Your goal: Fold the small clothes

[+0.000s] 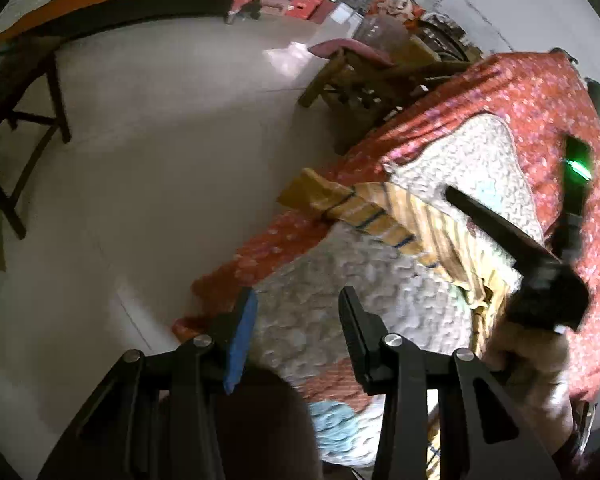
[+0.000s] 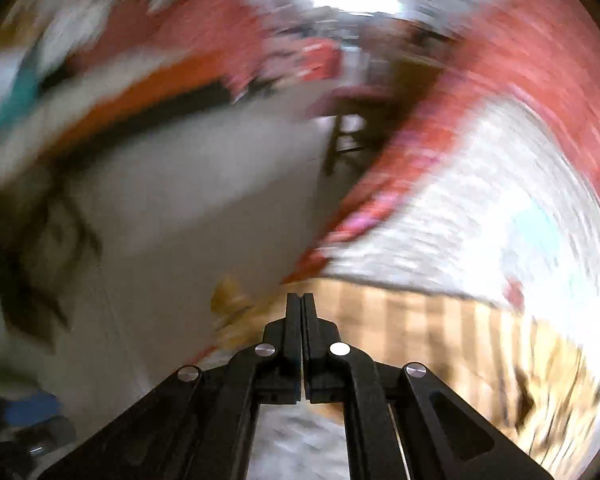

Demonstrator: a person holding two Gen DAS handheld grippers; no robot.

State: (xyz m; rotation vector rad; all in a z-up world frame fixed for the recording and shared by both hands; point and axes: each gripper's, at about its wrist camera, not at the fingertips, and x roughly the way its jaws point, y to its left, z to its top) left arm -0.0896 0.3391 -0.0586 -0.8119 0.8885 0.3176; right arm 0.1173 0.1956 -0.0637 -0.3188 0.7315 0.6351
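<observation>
A small yellow striped cloth garment (image 1: 384, 216) is spread on the bumpy white quilt with a red flowered border (image 1: 340, 300), one end hanging over the quilt's edge. The left gripper (image 1: 296, 320) is held partly open above the quilt, with nothing between its fingers. The right gripper (image 2: 301, 300) is closed tight and empty, just over the garment.

Left tongs (image 1: 296, 312) gape empty; right tongs (image 2: 301, 300) are pressed together.
</observation>
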